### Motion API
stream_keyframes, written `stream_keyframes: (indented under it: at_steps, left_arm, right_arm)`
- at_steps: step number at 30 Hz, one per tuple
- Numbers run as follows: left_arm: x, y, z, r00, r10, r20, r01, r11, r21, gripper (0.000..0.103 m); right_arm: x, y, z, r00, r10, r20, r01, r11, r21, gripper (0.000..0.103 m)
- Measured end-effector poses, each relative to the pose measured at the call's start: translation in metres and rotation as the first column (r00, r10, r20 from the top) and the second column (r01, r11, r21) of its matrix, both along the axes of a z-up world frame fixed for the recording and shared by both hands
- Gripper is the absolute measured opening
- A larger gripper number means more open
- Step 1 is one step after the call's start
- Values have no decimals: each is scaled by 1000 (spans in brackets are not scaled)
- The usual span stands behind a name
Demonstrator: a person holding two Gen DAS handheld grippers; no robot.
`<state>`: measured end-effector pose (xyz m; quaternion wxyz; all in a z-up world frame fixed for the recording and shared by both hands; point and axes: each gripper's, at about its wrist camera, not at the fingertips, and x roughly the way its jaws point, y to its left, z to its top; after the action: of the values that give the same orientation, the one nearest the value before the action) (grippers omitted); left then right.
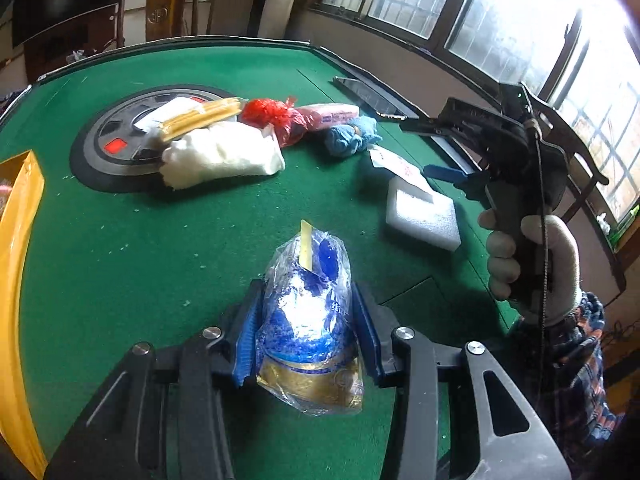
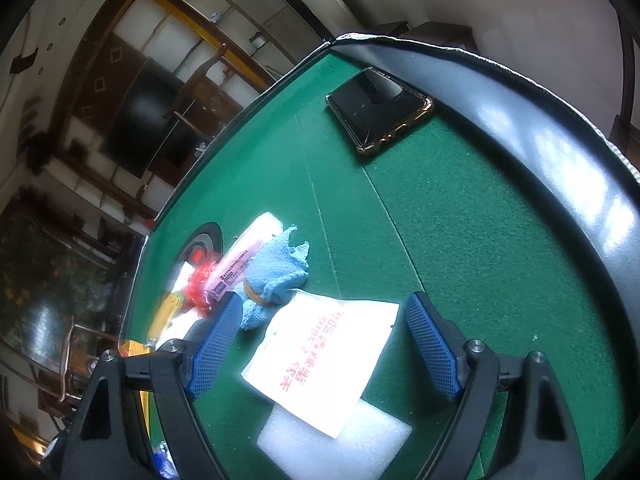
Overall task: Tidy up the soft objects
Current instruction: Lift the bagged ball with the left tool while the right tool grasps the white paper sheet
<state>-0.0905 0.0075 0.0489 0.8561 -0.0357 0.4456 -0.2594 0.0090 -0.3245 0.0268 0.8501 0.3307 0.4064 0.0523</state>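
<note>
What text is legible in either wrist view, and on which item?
White packet: red print, upside down; only "30" is legible.
Pink pack: small dark label, too blurred to read.
Blue bagged item in the left gripper: gold band, unreadable.
Nothing else carries text.

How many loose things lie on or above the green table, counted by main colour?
White: 4 (stuffed bag, flat packet, foam block, printed paper sachet)
Blue: 2 (plastic-wrapped bundle in the left tool, light blue cloth)
Red: 1 (mesh bag)
Pink: 1 (pack)
Yellow: 1 (strip bundle)
Black: 1 (phone)
Total: 10
</note>
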Motion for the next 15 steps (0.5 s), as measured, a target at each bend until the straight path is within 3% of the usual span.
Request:
stream_keyframes:
  at_steps: [3,8,15]
  left_arm:
    - [-11,28,11,999,42,0,-42,996,-73,41]
    - [-30,64,30,994,102,42,-97,990,-106,41]
    - [-45,111,43,982,178,60,-166,973,-162,41]
  right_arm:
    - [2,9,2,1000,27,-1,-27,998,-48,80]
    - [10,29,7,997,77,-22,-80,979,-185,82]
    - [12,88,7,968,227,-111,-252,899,-359,90]
